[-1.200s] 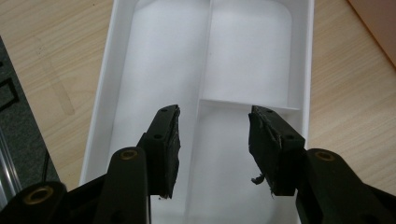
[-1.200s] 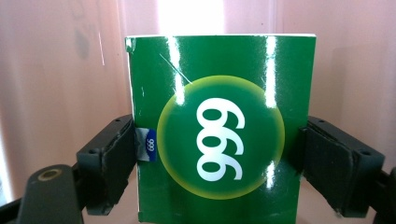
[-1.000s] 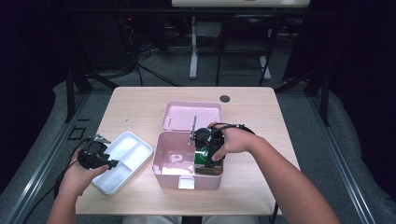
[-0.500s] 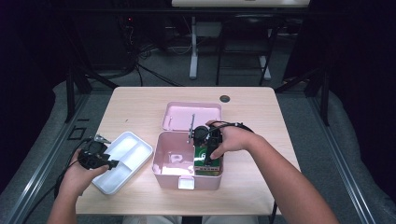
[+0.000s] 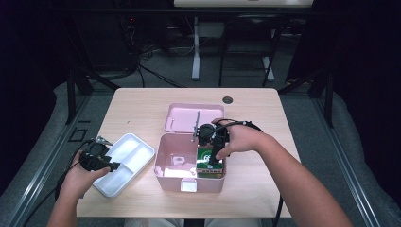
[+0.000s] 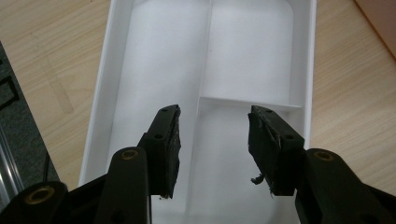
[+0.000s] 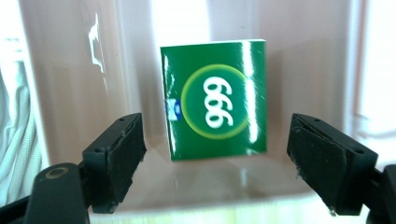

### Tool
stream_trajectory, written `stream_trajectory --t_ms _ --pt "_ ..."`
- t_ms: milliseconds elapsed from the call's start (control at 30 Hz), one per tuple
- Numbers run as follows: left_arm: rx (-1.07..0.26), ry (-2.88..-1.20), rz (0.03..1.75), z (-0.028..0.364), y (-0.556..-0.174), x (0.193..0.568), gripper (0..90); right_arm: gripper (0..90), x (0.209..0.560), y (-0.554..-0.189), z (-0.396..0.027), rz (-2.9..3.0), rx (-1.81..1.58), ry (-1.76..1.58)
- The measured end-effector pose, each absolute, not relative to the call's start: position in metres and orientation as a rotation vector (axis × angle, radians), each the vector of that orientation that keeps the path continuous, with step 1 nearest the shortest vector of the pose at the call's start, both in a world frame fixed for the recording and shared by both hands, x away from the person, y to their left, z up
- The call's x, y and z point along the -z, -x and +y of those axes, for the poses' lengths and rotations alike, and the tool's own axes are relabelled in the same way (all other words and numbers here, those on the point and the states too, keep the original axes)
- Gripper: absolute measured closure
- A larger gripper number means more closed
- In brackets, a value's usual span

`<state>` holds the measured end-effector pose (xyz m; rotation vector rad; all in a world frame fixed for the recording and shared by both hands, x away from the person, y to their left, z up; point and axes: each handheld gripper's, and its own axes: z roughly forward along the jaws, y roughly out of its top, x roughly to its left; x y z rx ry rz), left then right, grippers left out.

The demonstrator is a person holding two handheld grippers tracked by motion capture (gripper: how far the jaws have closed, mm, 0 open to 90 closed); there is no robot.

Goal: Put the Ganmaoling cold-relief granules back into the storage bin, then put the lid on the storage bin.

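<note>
Right gripper (image 7: pixel 215 163): jaws wide, just now narrowed slightly, nothing between the pads; poised above the pink box (image 5: pixel 163 163), pointing down into it. Green carton (image 7: pixel 215 105) lying flat on the box floor at its right side, apparently just placed. Glossy face, white "999" in a yellow-green ring. Left gripper (image 6: pixel 212 149): jaws open, empty, parked over the white tray (image 6: pixel 100 93), likely waiting its turn.

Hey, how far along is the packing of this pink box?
The green packet already lies inside the pink box. The right gripper hangs over it, jaws open and clear of it. The left gripper waits open over the white tray, likely next; the lid lies open behind.
</note>
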<state>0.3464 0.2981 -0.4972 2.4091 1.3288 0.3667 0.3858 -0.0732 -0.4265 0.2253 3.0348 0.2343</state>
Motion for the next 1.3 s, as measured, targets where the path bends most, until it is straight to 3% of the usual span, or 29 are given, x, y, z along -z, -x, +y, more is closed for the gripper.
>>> stream_trajectory --t_ms 300,667,1300 --pt "-0.339 -2.436 1.336 0.299 -0.348 0.501 54.0 22.1 0.404 -0.379 -0.106 2.968 -0.288 -0.34" --pt "-0.317 -2.495 1.334 0.304 -0.357 0.497 59.5 22.3 0.416 -0.371 -0.16 2.902 -0.336 -0.532" --pt "-0.24 -2.626 1.291 0.292 -0.379 0.503 71.7 21.7 0.45 -0.355 -0.197 2.831 -0.408 -0.674"
